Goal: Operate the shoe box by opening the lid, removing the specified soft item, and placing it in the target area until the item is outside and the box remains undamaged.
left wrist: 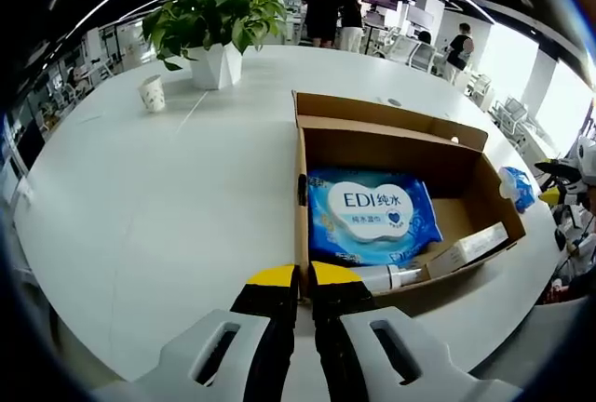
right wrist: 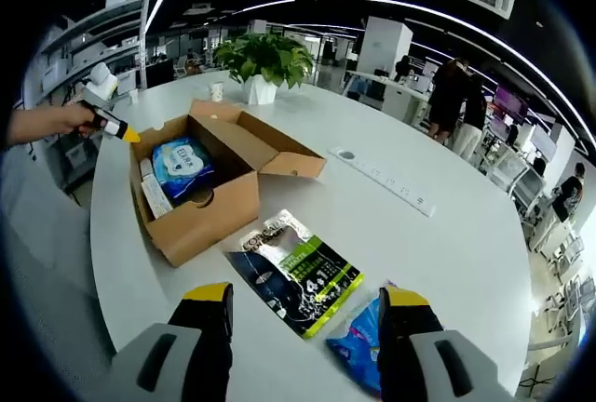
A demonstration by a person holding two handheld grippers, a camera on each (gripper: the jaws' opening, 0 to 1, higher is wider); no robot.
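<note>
The shoe box (right wrist: 200, 188) serves as the reference point. It is a brown cardboard box resting on the white table (right wrist: 447, 234), with its lid (right wrist: 270, 146) folded back and lying flat on the table on the side toward the potted plant (right wrist: 264, 62).

Inside the box, a blue wet-wipes pack (left wrist: 372, 216) lies flat on the floor. Beside it, along one inner wall, lie a white tube (left wrist: 391, 277) and a small white carton (left wrist: 480, 246).

Outside the box, on the table just beside its front wall in the right gripper view, a black-and-green soft pouch (right wrist: 296, 272) lies flat. A blue packet (right wrist: 365, 341) lies just beyond the pouch, farther from the box.

The left gripper (left wrist: 304, 276) is at the near edge of the box. Its yellow-tipped jaws are pressed together with almost no gap, and nothing is visible between them. In the right gripper view, this gripper appears at the far side of the box, held in a person's hand (right wrist: 56, 123).

The right gripper (right wrist: 307, 300) is released. Its jaws stand wide apart and empty, positioned on the pouch side of the box, with the pouch and blue packet lying between and ahead of them.

A paper cup (left wrist: 152, 93) stands on the table well beyond the box, near the potted plant. People stand in the background behind the plant.
</note>
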